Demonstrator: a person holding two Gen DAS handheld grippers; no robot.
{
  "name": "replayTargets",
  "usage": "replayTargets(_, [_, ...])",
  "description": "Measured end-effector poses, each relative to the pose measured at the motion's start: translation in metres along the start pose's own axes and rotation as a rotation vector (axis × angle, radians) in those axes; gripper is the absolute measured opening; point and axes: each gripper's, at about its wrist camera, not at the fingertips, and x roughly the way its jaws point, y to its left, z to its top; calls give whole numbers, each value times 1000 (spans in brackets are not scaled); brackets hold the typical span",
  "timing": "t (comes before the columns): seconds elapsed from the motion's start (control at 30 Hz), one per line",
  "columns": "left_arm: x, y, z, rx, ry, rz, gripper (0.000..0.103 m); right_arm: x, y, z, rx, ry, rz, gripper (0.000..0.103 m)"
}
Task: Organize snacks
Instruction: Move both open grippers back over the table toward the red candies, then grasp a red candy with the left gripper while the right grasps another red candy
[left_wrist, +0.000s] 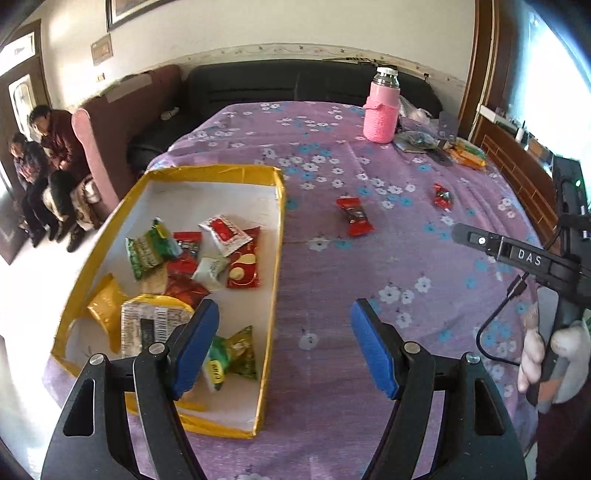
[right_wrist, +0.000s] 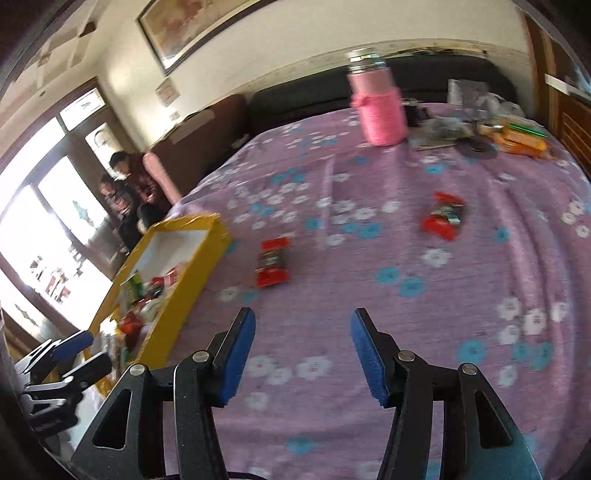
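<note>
A yellow-rimmed white box (left_wrist: 279, 236) lies at the left on the purple flowered tablecloth and holds several snack packets (left_wrist: 192, 266). My left gripper (left_wrist: 284, 347) is open and empty, its left finger over the box's near end. Two red snack packets lie loose on the cloth: one near the box (left_wrist: 354, 216), one farther right (left_wrist: 442, 196). My right gripper (right_wrist: 303, 354) is open and empty above the cloth, short of the nearer red packet (right_wrist: 273, 263); the other red packet (right_wrist: 444, 216) lies beyond to the right. The box (right_wrist: 195, 273) shows at left.
A bottle in a pink knitted sleeve (left_wrist: 382, 110) stands at the table's far side. Orange packets and clutter (left_wrist: 465, 155) lie at the far right. A dark sofa (left_wrist: 277, 88) runs behind the table. Two people (left_wrist: 48, 162) sit at far left.
</note>
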Motion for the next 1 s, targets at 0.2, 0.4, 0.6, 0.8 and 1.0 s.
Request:
replayTargets(0.2, [9, 3, 0, -36, 19, -57, 74, -13, -68, 19, 137, -45, -91, 58])
replayTargets(0.4, [25, 2, -2, -80, 66, -146, 74, 9, -115, 45, 206, -39, -201, 60])
replayTargets(0.6, [24, -2, 1, -63, 50, -161, 74, 53, -129, 70, 234, 0, -257, 60])
replayTargets(0.8, [30, -6, 9, -63, 66, -218, 74, 85, -131, 82, 258, 25, -293, 60])
replayTargets(1.0, [45, -33, 33, -18, 59, -262, 74, 100, -114, 87, 154, 29, -378, 34])
